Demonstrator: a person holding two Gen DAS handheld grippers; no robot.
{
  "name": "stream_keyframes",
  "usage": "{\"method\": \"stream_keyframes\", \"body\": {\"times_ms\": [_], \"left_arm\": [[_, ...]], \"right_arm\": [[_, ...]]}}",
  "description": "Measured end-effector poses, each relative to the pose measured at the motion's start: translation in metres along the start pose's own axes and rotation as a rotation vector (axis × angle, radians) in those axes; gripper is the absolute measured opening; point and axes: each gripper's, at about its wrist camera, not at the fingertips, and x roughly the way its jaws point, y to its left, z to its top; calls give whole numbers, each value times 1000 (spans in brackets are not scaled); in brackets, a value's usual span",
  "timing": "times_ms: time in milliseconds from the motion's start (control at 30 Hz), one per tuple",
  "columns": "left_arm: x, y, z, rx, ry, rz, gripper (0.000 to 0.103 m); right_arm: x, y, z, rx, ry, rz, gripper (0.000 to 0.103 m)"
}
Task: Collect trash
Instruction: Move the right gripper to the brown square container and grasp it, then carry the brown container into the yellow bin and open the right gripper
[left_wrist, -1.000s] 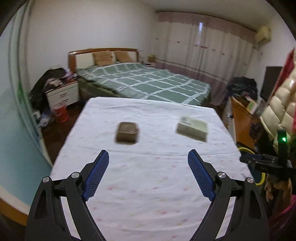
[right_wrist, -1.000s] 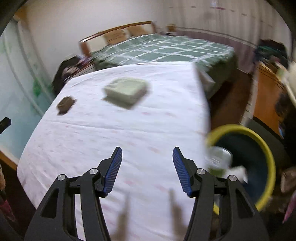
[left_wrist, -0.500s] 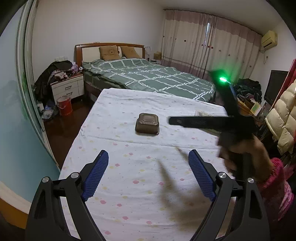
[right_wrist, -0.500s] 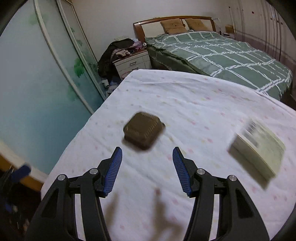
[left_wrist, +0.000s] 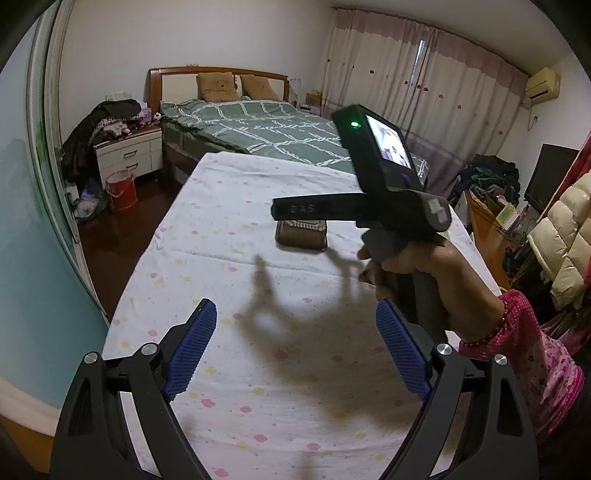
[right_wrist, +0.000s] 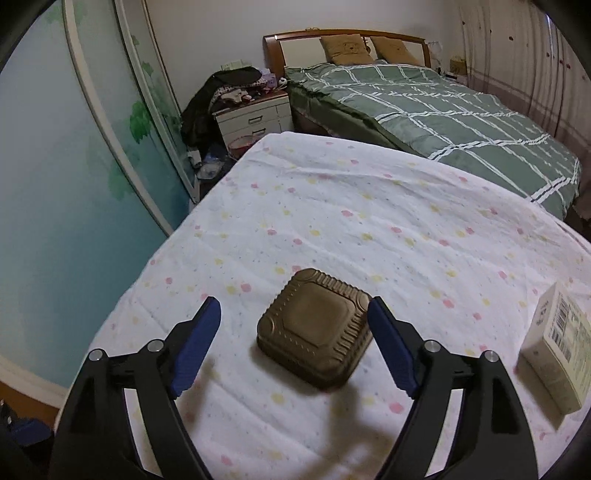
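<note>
A brown square plastic tray (right_wrist: 314, 328) lies upside down on the white flowered sheet (right_wrist: 369, 221). My right gripper (right_wrist: 295, 332) is open, its blue pads on either side of the tray and just above it. A cream cardboard box (right_wrist: 557, 343) lies to the tray's right. In the left wrist view the tray (left_wrist: 301, 234) is partly hidden behind my right gripper's body (left_wrist: 388, 173), held by a hand. My left gripper (left_wrist: 295, 345) is open and empty, nearer the front of the sheet.
A green checked bed (right_wrist: 424, 110) stands beyond the sheet. A white nightstand with clothes (right_wrist: 251, 110) and a red bucket (left_wrist: 122, 188) are at the back left. A glass sliding door (right_wrist: 74, 147) runs along the left. Cluttered furniture (left_wrist: 491, 206) is at the right.
My right gripper has swung left from the yellow bin over the sheet and come down around the brown tray. My left gripper has stayed open and shifted a little.
</note>
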Motion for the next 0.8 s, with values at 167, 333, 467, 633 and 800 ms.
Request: {"method": "stream_keyframes", "body": {"times_ms": [167, 333, 467, 633, 800], "left_arm": [[3, 0, -2, 0, 6, -9, 87], [3, 0, -4, -9, 11, -14, 87], [4, -2, -5, -7, 15, -18, 87], [3, -6, -4, -3, 20, -27, 87], [3, -5, -4, 2, 21, -35, 87]], "right_arm": [[11, 7, -1, -34, -2, -94, 78], [22, -1, 1, 18, 11, -141, 78], [27, 1, -1, 17, 19, -144, 71], [26, 1, -4, 20, 29, -158, 68], [6, -8, -15, 39, 27, -135, 68]]}}
